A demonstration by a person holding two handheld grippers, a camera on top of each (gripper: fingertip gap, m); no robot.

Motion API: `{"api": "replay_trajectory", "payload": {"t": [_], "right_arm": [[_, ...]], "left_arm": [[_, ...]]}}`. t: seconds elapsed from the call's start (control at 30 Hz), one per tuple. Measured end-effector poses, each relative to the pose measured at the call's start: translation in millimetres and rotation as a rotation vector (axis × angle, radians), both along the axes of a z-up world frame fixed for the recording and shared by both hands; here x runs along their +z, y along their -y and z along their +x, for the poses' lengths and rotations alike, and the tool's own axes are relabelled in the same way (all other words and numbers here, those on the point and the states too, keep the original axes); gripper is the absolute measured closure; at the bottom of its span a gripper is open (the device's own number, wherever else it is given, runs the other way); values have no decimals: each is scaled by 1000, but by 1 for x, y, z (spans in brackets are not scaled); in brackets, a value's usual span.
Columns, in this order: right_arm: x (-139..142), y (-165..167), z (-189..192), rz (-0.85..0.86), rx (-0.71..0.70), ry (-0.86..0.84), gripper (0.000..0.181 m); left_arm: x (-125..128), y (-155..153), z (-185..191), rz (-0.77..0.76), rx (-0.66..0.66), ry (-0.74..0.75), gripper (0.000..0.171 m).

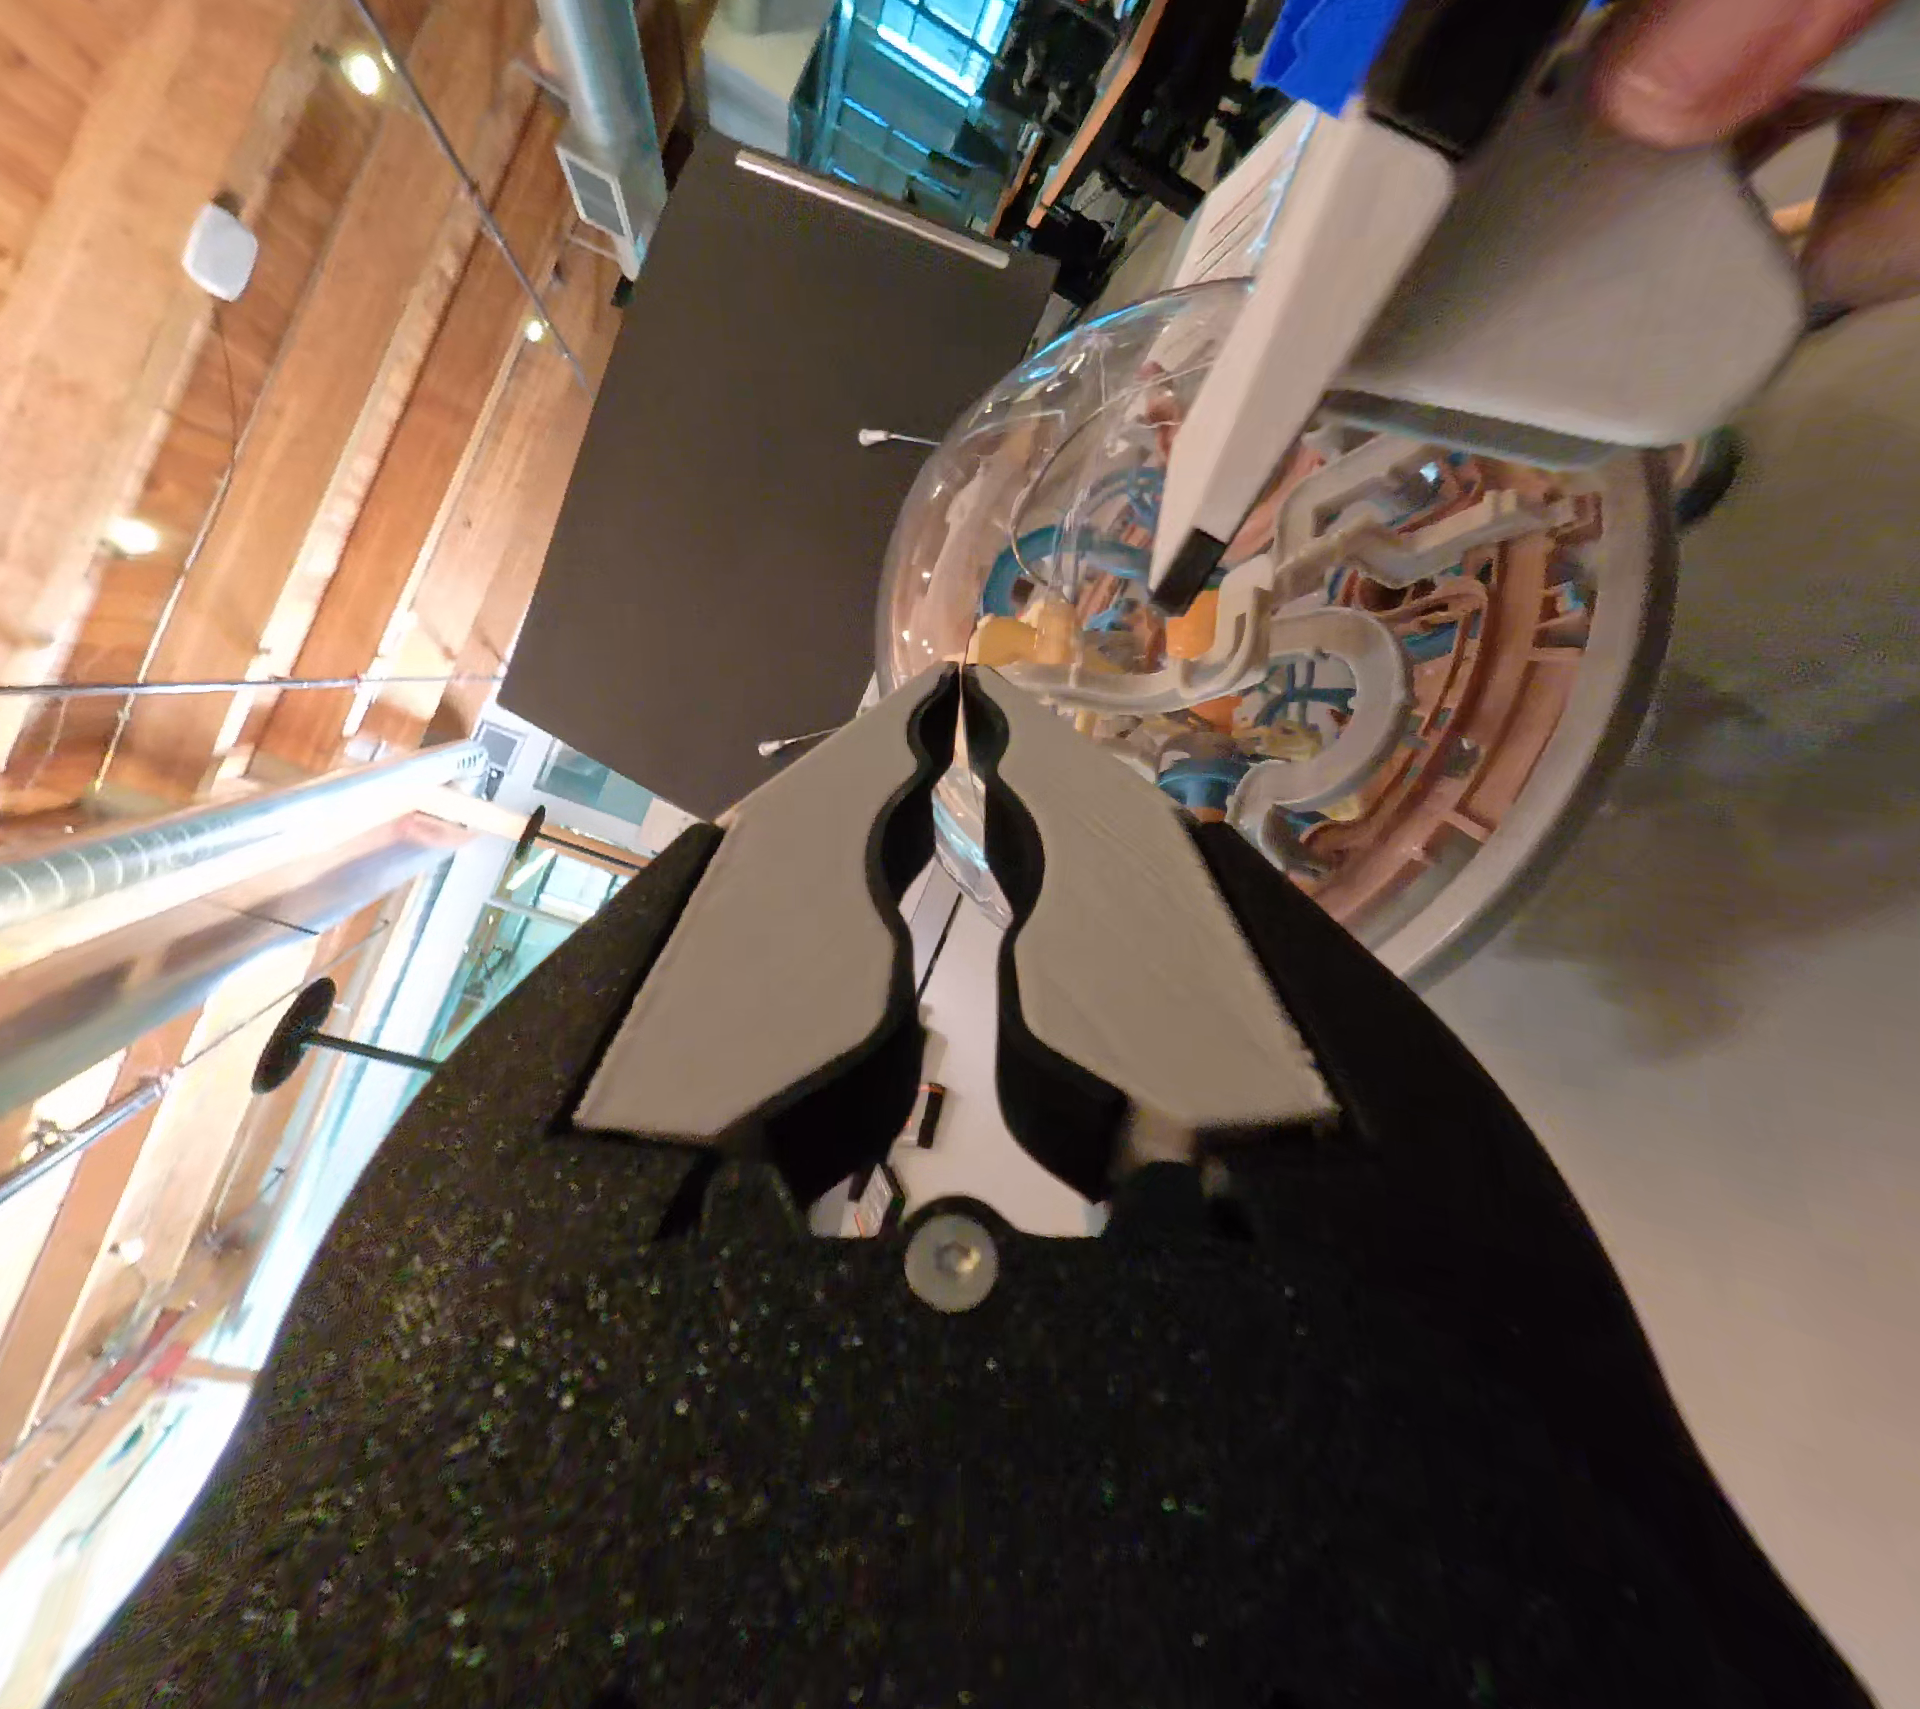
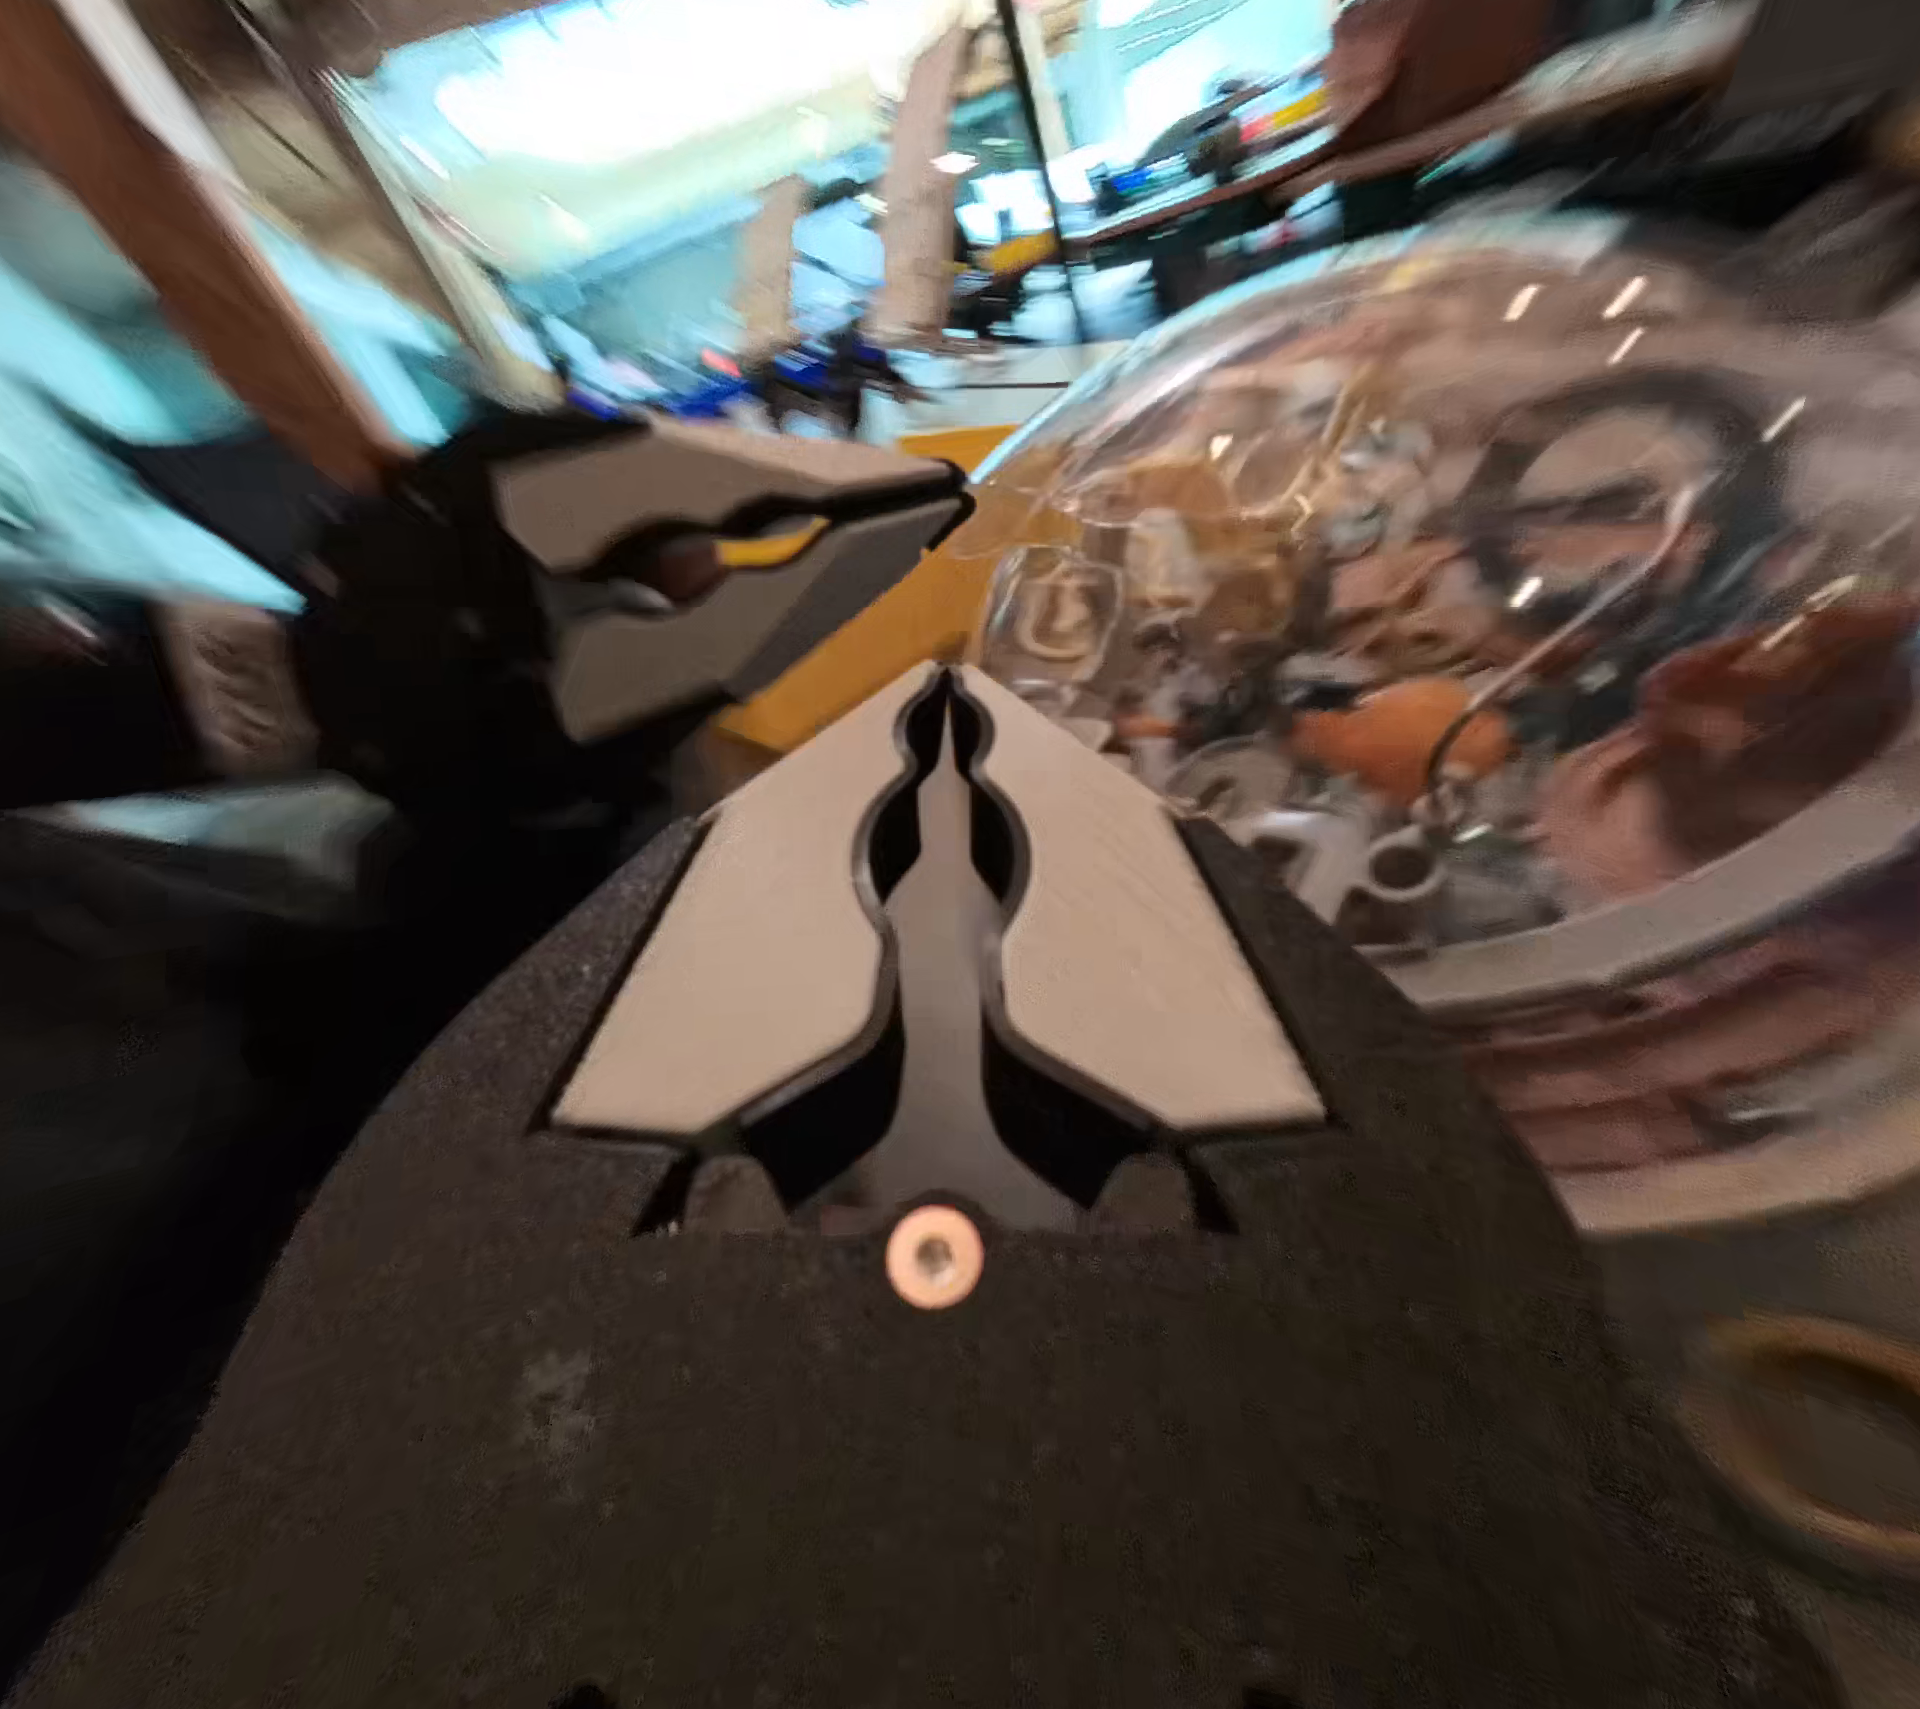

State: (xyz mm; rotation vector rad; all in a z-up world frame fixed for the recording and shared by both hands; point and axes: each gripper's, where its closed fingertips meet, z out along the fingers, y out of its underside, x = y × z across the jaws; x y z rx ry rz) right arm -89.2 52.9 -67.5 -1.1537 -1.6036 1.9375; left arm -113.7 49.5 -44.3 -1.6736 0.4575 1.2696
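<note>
Both grippers closed beside a clear dome
Left gripper (image 1: 961, 672) and right gripper (image 2: 948, 672), fingertips together and empty, touch the transparent dome (image 1: 1039, 433) enclosing a multicoloured plastic maze (image 1: 1351, 641) on its grey rim (image 1: 1631, 724)

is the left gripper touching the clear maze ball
Touching. In the left wrist view the left gripper has its shut tips against the clear maze ball dome, with no gap visible.
</note>
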Motion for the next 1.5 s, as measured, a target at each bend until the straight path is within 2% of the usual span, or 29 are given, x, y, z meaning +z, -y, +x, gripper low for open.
{"api": "replay_trajectory", "payload": {"t": [0.1, 0.17, 0.27, 0.37, 0.53, 0.6, 0.67, 0.73, 0.83, 0.9, 1.03, 1.1, 1.17, 1.23, 1.27, 1.33, 1.43, 1.5], "right_arm": [[1, -4, -1, 450, -236, -201, 181], [2, -6, -2, 654, -344, -261, 181], [5, -11, -2, 750, -413, -262, 177], [14, -21, -2, 688, -455, -260, 168], [26, -23, 6, 594, -422, -263, 168], [21, -18, 9, 638, -380, -252, 164], [11, -9, 14, 706, -293, -227, 147], [8, -2, 20, 746, -240, -242, 147], [1, 5, 24, 924, -172, -314, 144], [4, 2, 19, 1083, -181, -353, 144], [11, -4, 11, 1276, -109, -365, 142], [8, -3, 8, 1282, -48, -335, 142], [6, 0, 4, 1236, -13, -311, 144], [5, 0, 2, 1159, -13, -286, 144], [5, -1, 0, 1125, -29, -275, 144], [6, -6, -2, 1071, -69, -262, 144], [7, -15, -6, 932, -145, -236, 144], [10, -29, -13, 792, -247, -207, 143]], "left_arm": [[2, 0, -1, 12, 14, 16, 171], [3, -2, 1, 17, 23, 16, 171], [4, -2, 4, 4, 39, 16, 171], [4, -5, 14, -11, 28, 44, 171], [2, -10, 33, -36, -9, 52, 171], [1, -13, 41, -44, -29, 56, 171], [1, -14, 47, -52, -40, 48, 171], [0, -14, 49, -62, -38, 37, 171], [5, -15, 53, -47, -53, 35, 171], [8, -15, 55, -38, -62, 39, 171], [6, -6, 41, -84, 11, 8, 171], [10, 4, 33, -67, 21, -15, 171], [21, 16, 34, 5, -61, -34, 170], [22, 29, 23, 48, -108, 105, 148], [17, 33, 16, 39, -132, 204, 141], [14, 39, 4, 69, -174, 312, 140], [23, 45, -19, 183, -195, 315, 139], [51, 55, -56, 378, -112, 297, 140]]}}
